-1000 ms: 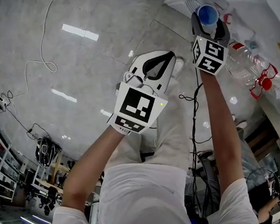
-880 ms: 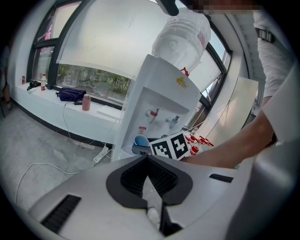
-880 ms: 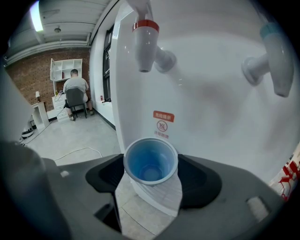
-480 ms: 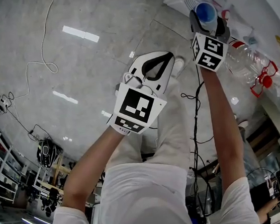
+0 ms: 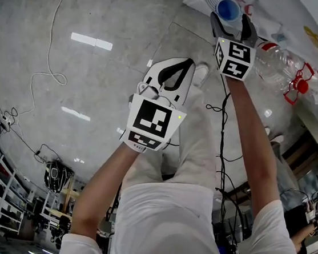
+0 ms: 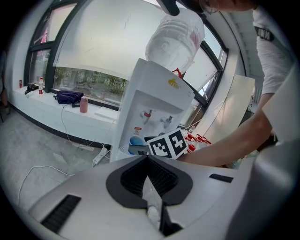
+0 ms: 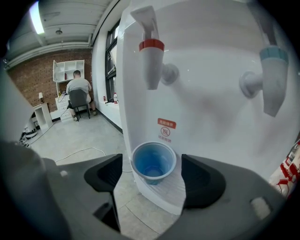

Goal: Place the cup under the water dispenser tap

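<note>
A blue cup (image 7: 153, 161) stands upright on the drip tray (image 7: 171, 190) of the white water dispenser (image 7: 206, 108), below its red tap (image 7: 151, 51). My right gripper (image 7: 153, 174) is open with the cup between its jaws. The jaws have just been opening, and a gap shows on each side of the cup. From the head view the cup (image 5: 228, 10) sits between the right gripper (image 5: 230, 21) jaws at the top right. My left gripper (image 5: 190, 63) hangs shut and empty over the floor, left of the dispenser. The left gripper view shows the cup (image 6: 136, 141) in the dispenser's recess.
A blue tap (image 7: 273, 75) sits right of the red one. A large water bottle (image 6: 176, 35) tops the dispenser. Clear bottles with red caps (image 5: 300, 86) lie to the right of it. Cables (image 5: 54, 73) run over the grey floor. A person (image 7: 78, 89) sits at a far desk.
The right gripper's jaws stand slightly wider around the cup. Both hands keep about the same places, and the left gripper stays shut.
</note>
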